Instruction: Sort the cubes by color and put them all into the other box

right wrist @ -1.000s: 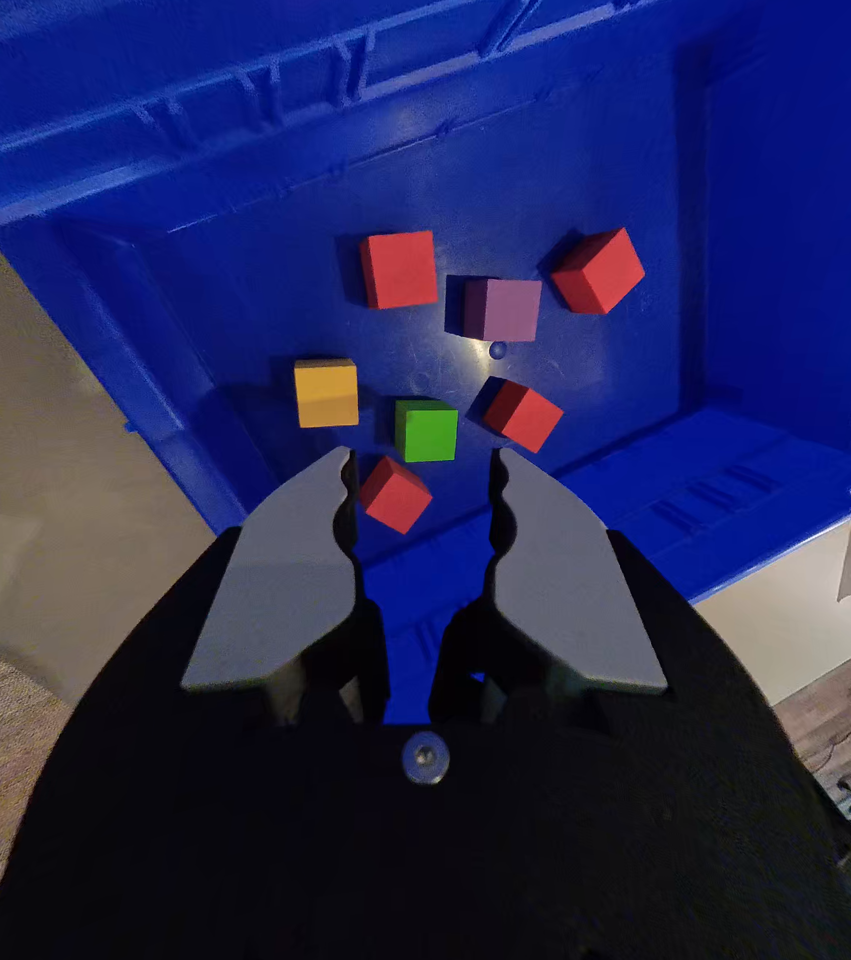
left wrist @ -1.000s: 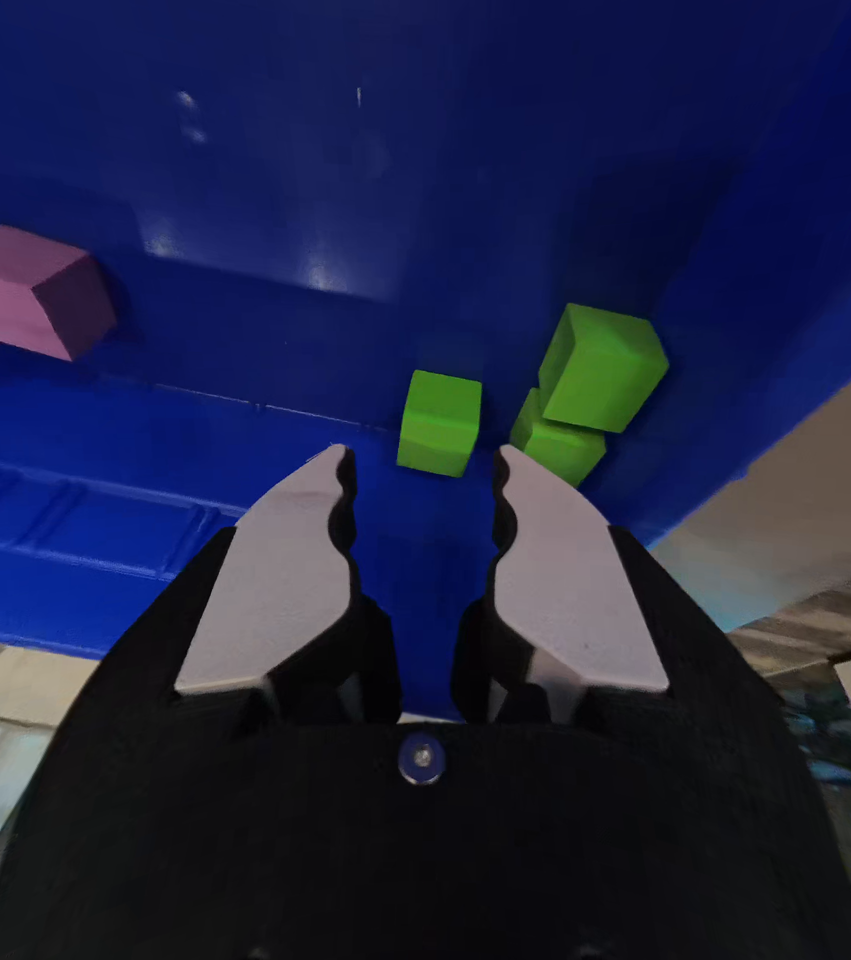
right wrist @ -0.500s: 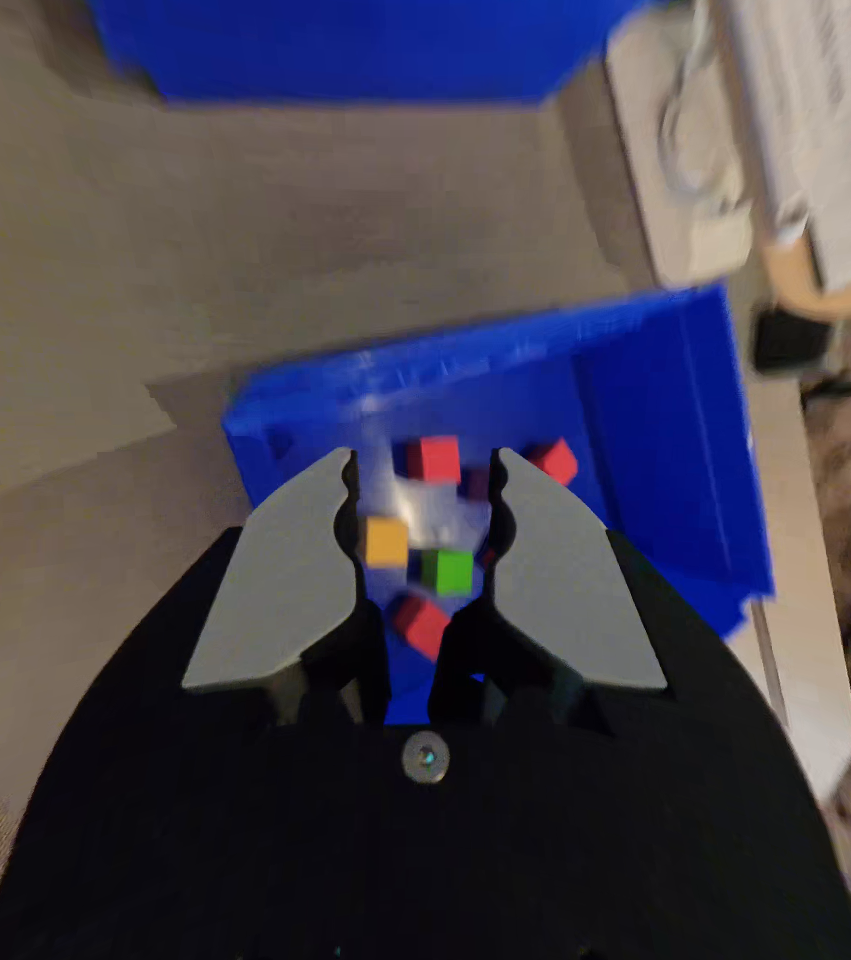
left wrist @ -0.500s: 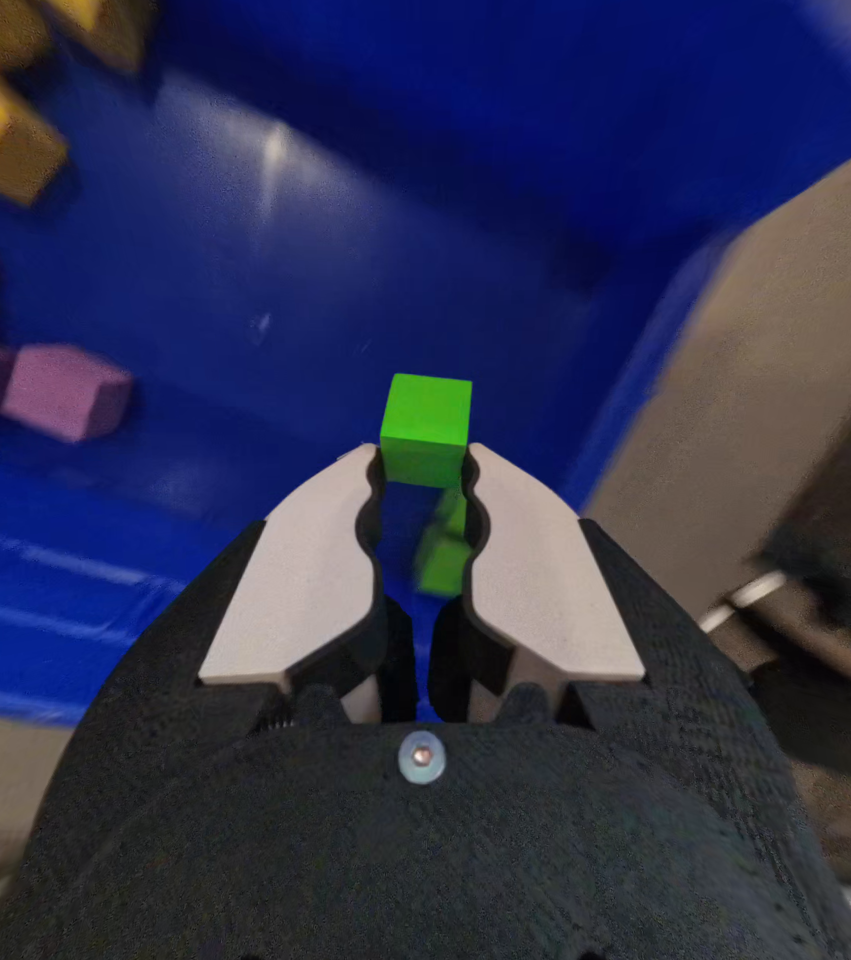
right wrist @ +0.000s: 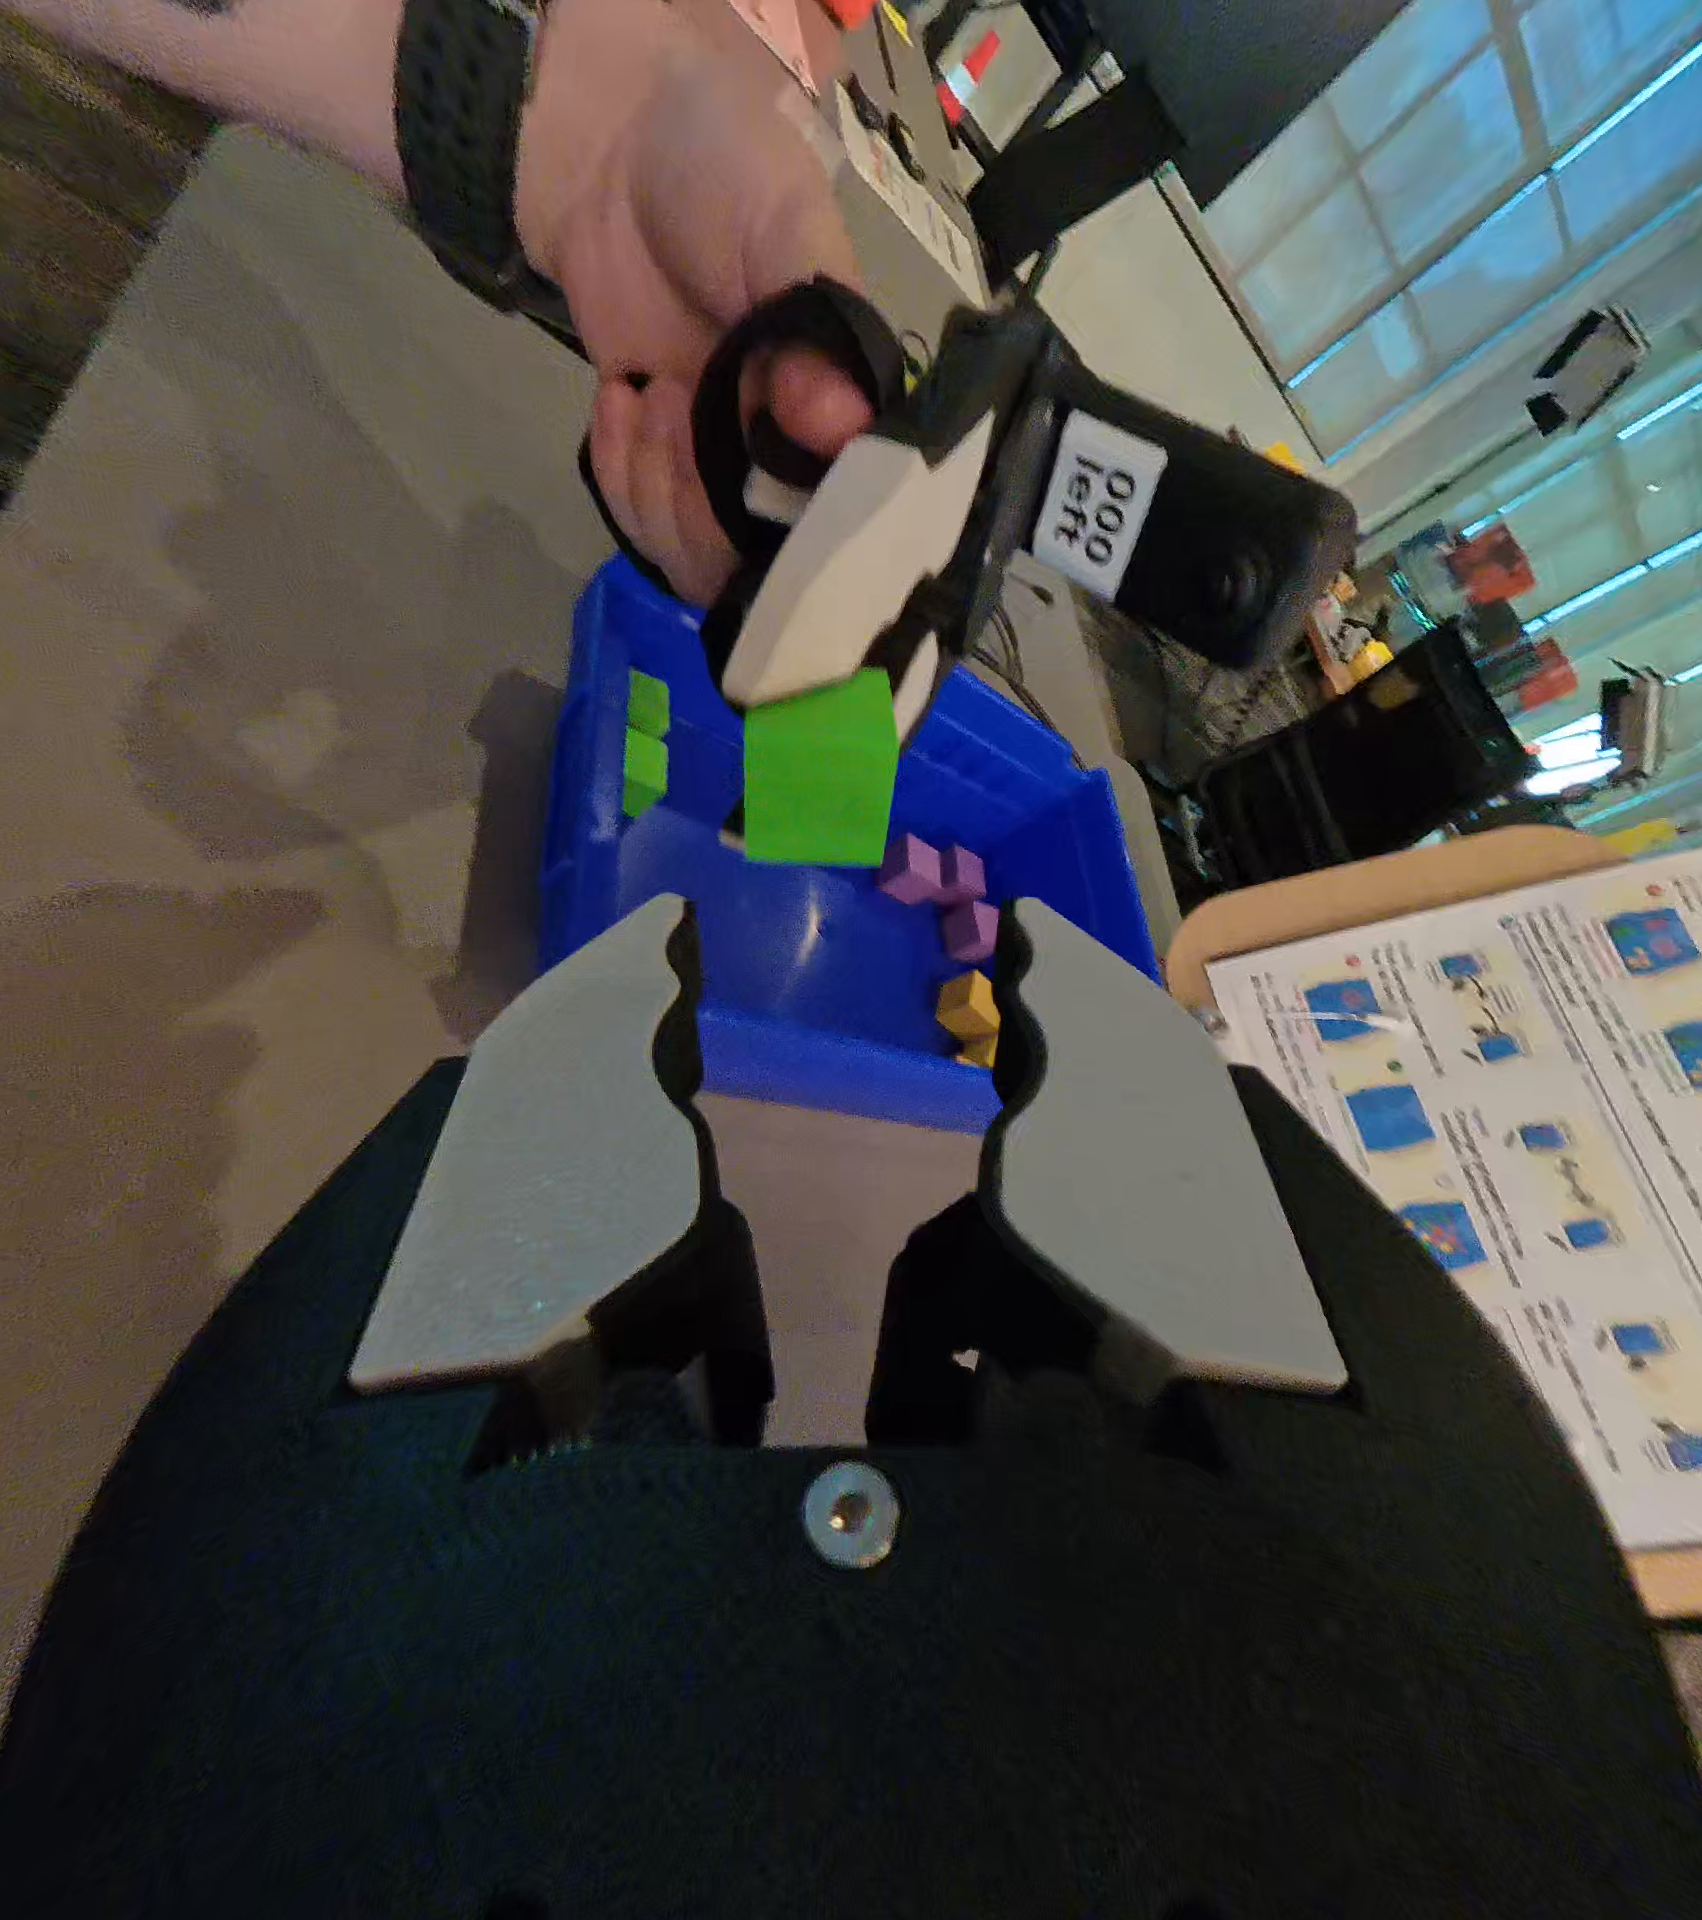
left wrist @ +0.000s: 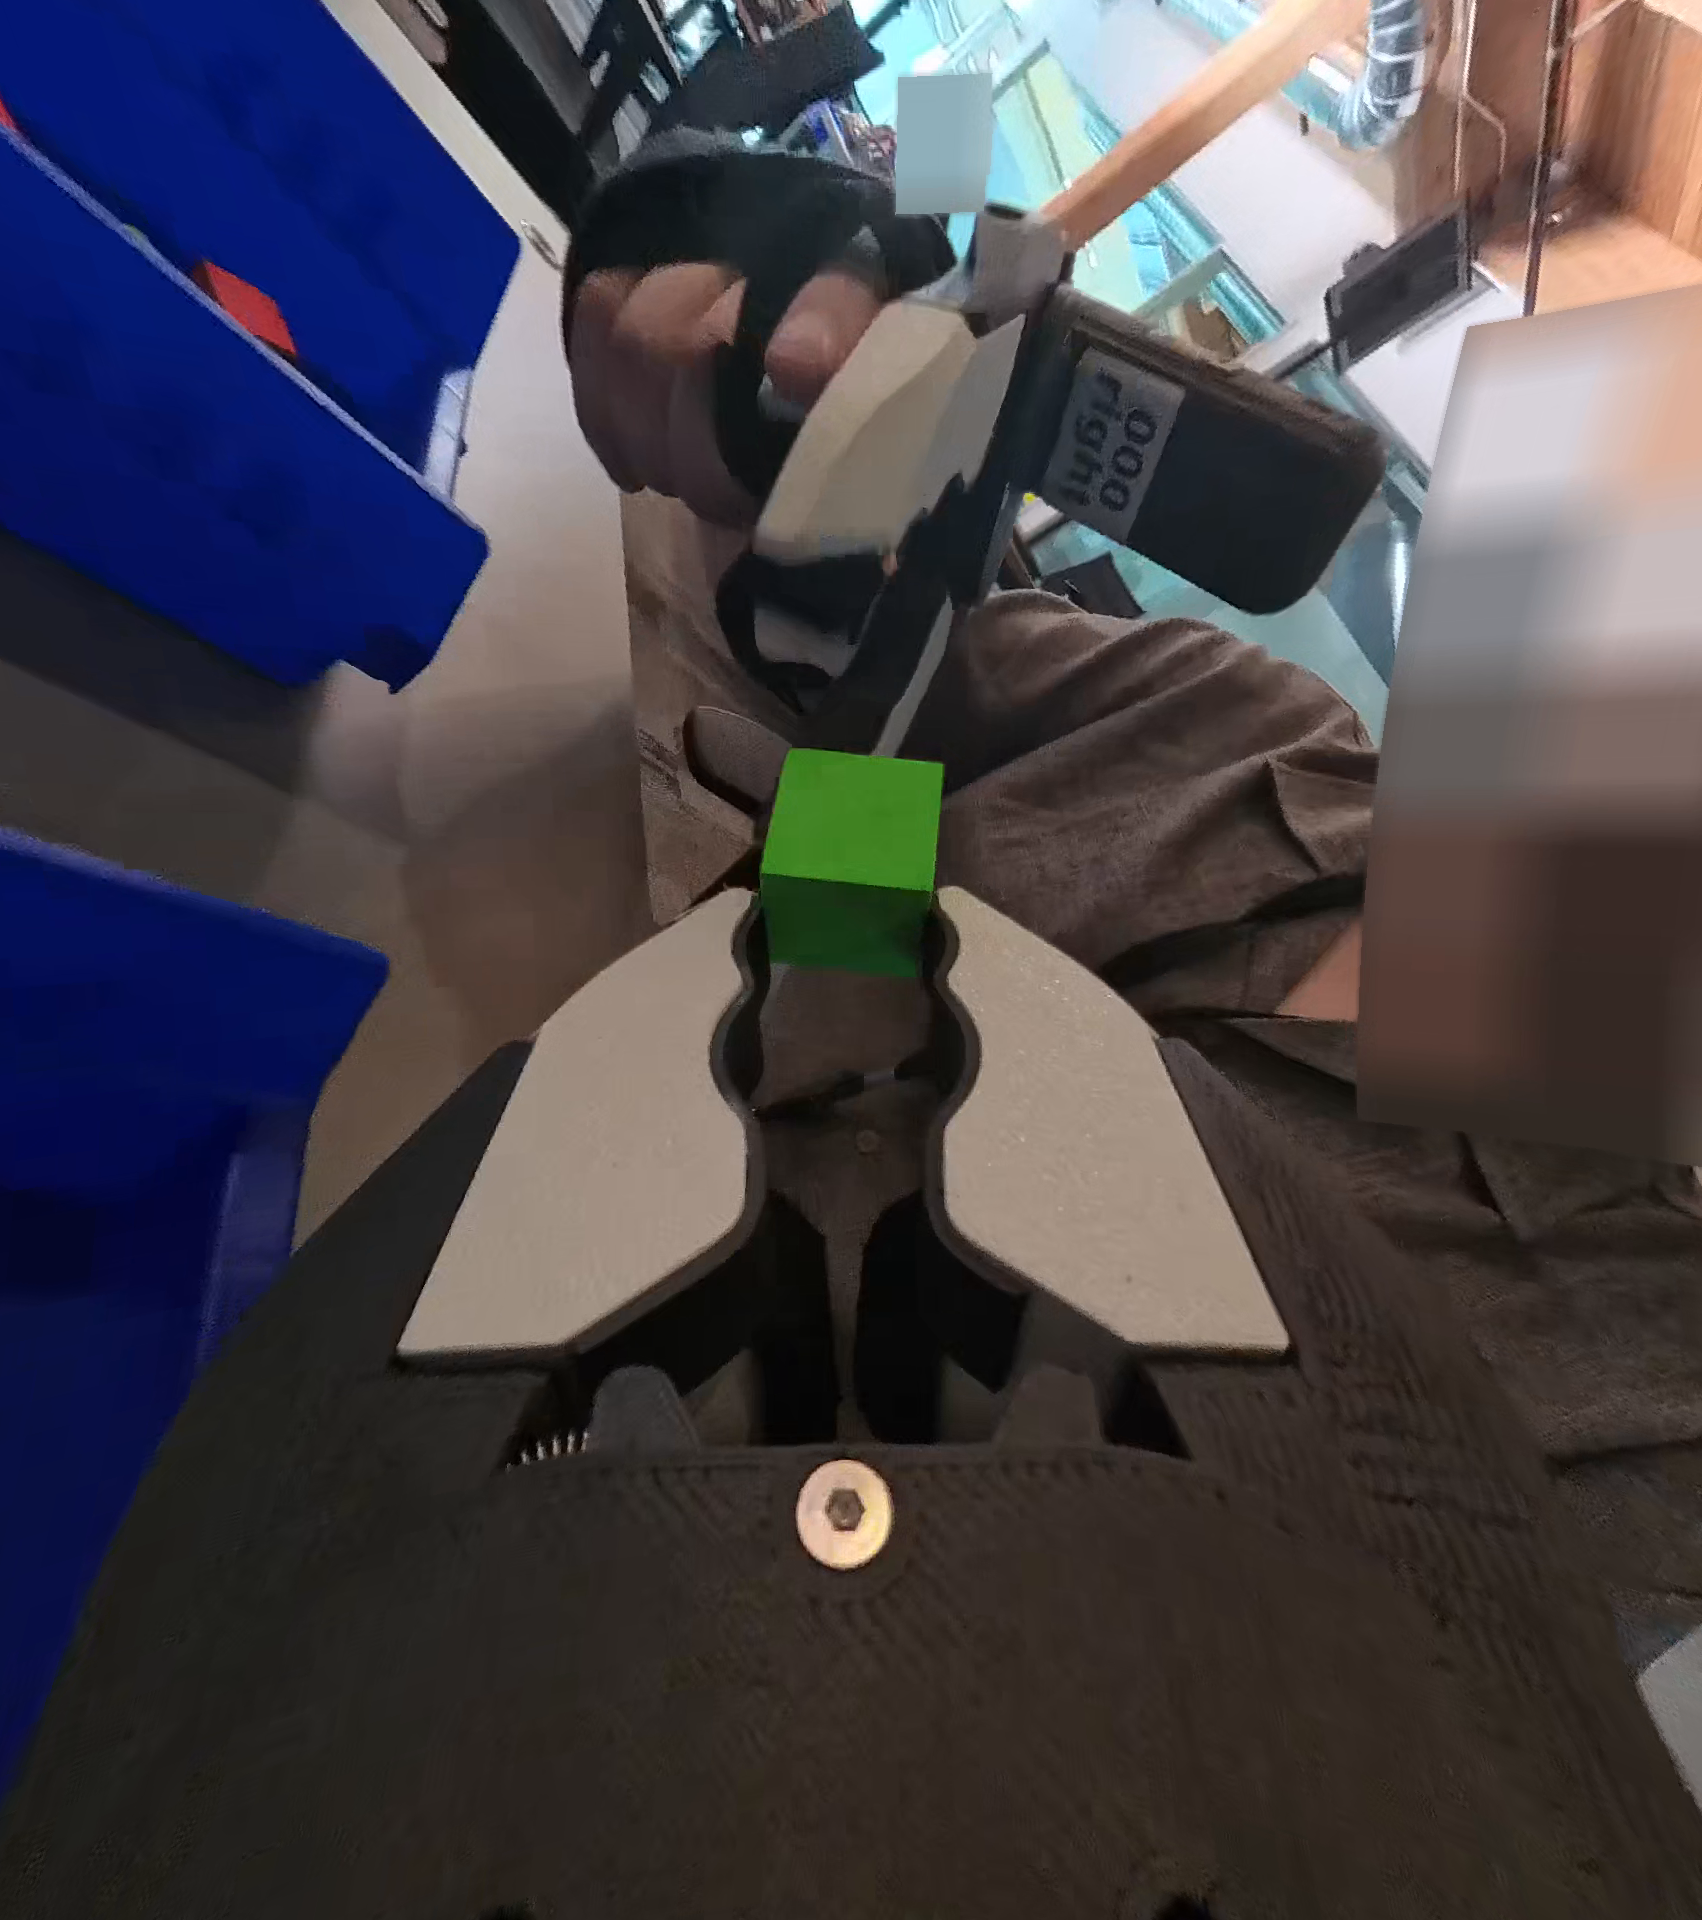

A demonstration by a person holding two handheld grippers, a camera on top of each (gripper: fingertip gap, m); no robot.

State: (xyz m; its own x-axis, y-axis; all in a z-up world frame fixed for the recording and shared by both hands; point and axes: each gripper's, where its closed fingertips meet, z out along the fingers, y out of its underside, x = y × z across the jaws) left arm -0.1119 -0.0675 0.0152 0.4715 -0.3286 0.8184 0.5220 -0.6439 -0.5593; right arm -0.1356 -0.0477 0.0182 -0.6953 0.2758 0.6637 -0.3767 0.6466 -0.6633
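Now out of the blue plastic bin [right wrist: 826, 1070]: left gripper [left wrist: 848, 930] clamped on small green cube [left wrist: 852, 862], lifted clear above the counter [right wrist: 203, 831]. Right gripper [right wrist: 842, 935] gapes empty, facing it.

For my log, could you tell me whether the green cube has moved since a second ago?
Yes. The green cube left the blue bin floor and is held above it.
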